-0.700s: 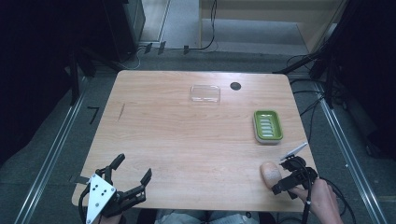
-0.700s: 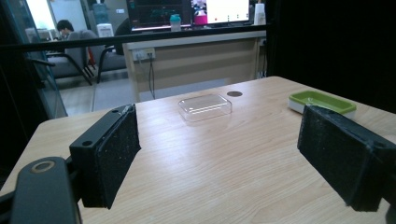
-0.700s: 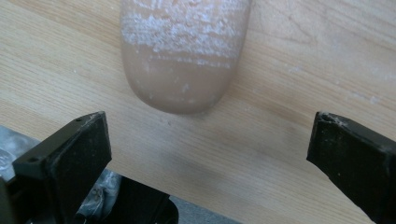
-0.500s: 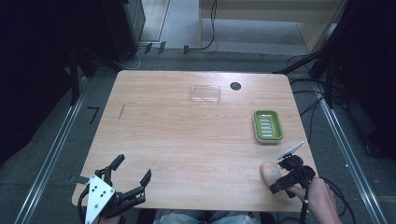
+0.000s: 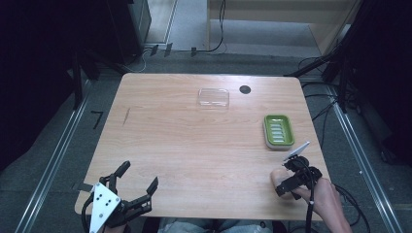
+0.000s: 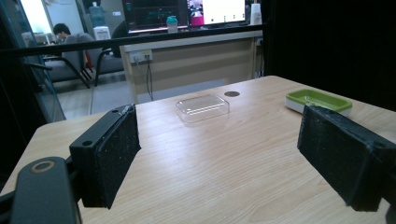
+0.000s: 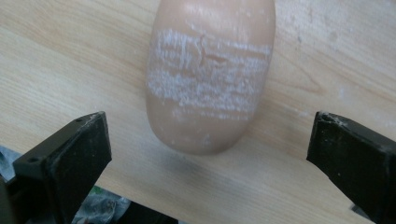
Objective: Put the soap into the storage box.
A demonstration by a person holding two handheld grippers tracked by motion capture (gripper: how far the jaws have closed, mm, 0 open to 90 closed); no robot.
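Note:
A peach-coloured soap bar point(image 5: 277, 176) with a scuffed white patch lies near the table's front right corner. My right gripper point(image 5: 287, 184) hangs over it, held by a hand. In the right gripper view the soap bar point(image 7: 210, 70) lies on the wood just ahead of the right gripper point(image 7: 210, 128), whose jaws stand wide apart and touch nothing. A green soap dish point(image 5: 278, 130) sits farther back on the right. My left gripper point(image 5: 140, 174) rests open at the front left edge. In its own view the left gripper point(image 6: 219, 140) has nothing between the pads.
A clear plastic lid point(image 5: 214, 97) lies at the back middle, beside a dark round hole point(image 5: 245, 89) in the wooden table point(image 5: 194, 141). The table's front edge runs just under the right gripper. Metal rails and cables line the floor on both sides.
The right gripper has shifted a little to the left, closer over the soap bar. The left gripper has stayed put.

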